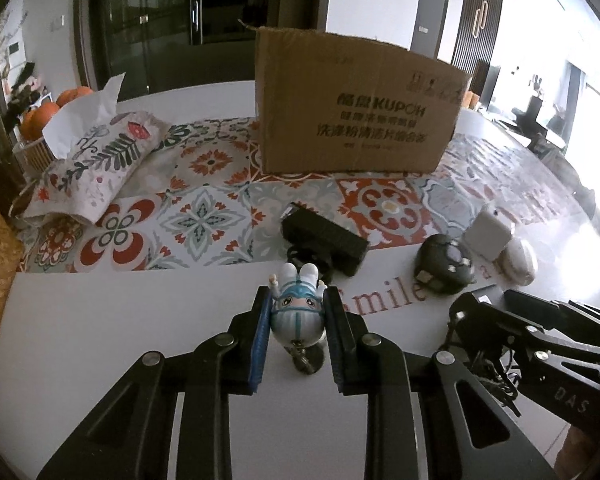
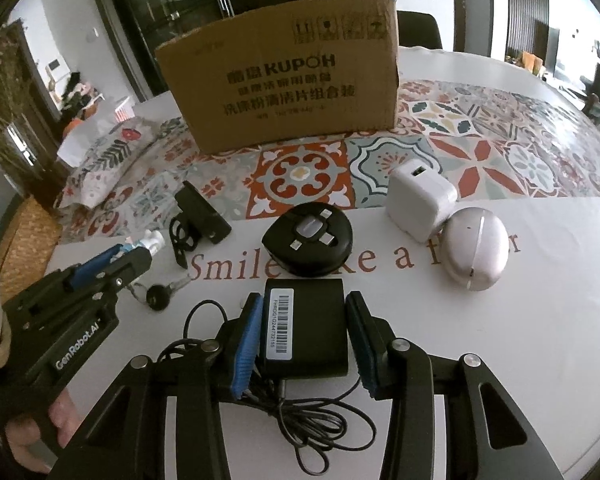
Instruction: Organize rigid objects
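My left gripper [image 1: 298, 312] is shut on a small white and blue rabbit keychain figure [image 1: 298, 308], whose key [image 2: 160, 294] rests on the white table. My right gripper [image 2: 302, 326] stands around a black power adapter [image 2: 304, 326] with a barcode label; the left pad touches it and a small gap shows at the right pad. Its thin cable [image 2: 300, 420] lies coiled between the arms. A cardboard box [image 1: 356, 104] stands upright at the back, also in the right wrist view [image 2: 284, 84].
A black clip-on device [image 1: 324, 238], a black heart-shaped adapter [image 2: 308, 238], a white charger cube [image 2: 420, 200] and a silver oval case [image 2: 476, 248] lie ahead. A floral tissue pouch [image 1: 96, 164] and a basket of oranges [image 1: 40, 120] sit at the left on the patterned runner [image 1: 204, 216].
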`<act>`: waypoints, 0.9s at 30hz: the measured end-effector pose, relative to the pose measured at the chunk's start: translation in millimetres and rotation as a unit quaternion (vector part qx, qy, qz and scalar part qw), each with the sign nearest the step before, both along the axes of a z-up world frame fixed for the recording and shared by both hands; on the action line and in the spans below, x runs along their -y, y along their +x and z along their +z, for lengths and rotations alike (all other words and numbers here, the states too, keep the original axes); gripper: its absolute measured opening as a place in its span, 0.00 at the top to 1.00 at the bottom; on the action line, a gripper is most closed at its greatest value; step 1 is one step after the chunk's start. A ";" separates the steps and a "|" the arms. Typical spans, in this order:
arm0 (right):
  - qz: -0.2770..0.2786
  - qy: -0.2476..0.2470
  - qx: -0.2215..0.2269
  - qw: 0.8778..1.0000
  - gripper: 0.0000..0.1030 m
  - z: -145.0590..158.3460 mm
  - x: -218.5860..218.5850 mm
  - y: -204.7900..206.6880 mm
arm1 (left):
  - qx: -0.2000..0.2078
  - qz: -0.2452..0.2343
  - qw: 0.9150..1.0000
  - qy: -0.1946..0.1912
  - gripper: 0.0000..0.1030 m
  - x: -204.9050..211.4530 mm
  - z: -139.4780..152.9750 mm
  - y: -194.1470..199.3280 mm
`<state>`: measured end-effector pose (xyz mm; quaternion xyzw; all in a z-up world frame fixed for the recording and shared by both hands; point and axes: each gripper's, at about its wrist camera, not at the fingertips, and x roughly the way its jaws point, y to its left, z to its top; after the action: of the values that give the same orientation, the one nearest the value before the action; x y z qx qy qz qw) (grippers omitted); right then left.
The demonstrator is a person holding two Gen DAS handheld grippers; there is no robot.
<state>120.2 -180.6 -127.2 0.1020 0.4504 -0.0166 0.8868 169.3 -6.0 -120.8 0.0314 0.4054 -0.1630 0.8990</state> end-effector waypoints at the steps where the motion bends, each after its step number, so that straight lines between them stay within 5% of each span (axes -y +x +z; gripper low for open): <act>1: 0.001 0.000 0.004 1.000 0.58 2.0 1.0 -1.7 | 0.001 0.001 1.000 -0.002 0.74 1.2 2.1 -2.1; 27: 0.041 0.005 0.130 0.991 0.58 79.9 23.3 -8.1 | 0.063 0.025 0.997 -0.033 0.74 22.5 87.2 -10.9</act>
<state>112.0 -203.9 -47.4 0.0888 0.3355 0.0357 0.9372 158.4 -28.4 -33.6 0.0016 0.3427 -0.1521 0.9270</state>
